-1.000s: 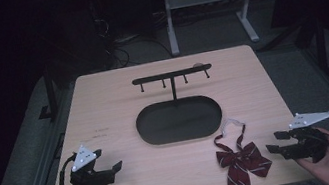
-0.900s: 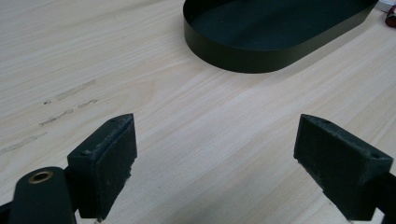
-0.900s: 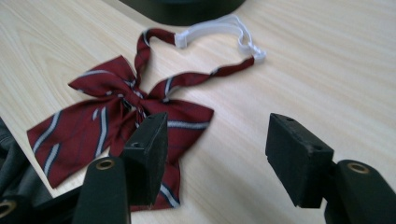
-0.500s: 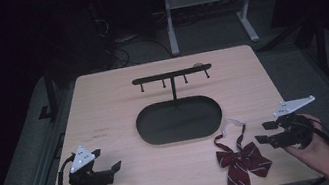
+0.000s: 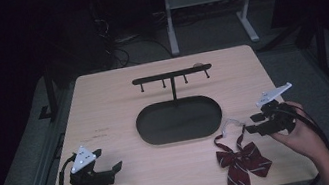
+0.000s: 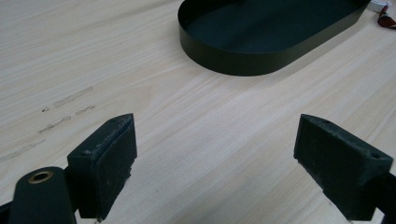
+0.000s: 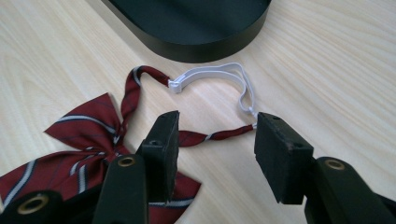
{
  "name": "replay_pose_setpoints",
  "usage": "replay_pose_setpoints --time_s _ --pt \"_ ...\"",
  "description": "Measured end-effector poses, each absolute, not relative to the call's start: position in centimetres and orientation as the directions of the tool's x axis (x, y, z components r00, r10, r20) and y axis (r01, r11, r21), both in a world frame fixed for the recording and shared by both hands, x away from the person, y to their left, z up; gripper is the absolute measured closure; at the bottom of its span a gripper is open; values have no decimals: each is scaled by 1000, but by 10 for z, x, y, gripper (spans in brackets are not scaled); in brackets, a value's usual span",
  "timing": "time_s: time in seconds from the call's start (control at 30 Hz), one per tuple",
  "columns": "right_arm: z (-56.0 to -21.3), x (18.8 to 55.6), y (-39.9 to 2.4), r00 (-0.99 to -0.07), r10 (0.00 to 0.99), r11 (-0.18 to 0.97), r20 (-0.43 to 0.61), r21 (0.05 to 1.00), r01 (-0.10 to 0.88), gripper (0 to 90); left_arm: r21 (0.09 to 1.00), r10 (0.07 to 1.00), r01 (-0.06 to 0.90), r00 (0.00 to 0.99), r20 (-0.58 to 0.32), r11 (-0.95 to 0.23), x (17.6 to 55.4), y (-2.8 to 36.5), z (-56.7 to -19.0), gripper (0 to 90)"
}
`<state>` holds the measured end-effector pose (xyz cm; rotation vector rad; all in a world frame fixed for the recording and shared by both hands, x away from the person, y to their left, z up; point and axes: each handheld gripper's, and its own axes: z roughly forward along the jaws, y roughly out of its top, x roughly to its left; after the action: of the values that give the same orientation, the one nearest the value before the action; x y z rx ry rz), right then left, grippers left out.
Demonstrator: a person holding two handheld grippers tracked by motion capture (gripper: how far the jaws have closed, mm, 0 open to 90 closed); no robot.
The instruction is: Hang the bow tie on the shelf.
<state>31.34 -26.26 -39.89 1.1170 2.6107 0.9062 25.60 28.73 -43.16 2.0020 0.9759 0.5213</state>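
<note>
A bow tie lies on the table just right of the oval tray — a hook stand rising from the tray's far side.

One tabletop carries everything. On it stands one black hanger stand, its oval base at the middle and its crossbar showing four short pegs hanging down. One dark red striped bow tie lies at the near right, with one white elastic strap joined to its two neck bands. Two hand-held grippers are present: one left hand-held gripper at the near left, one right hand-held gripper at the near right, each with two black jaws.
</note>
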Motion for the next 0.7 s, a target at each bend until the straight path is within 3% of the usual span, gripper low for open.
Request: replay_pose_setpoints --time_s 0.7 --pt "-420 367 -240 -709 699 590 98 480 649 539 816 775 446 632 4 -367 256 284 -432 131"
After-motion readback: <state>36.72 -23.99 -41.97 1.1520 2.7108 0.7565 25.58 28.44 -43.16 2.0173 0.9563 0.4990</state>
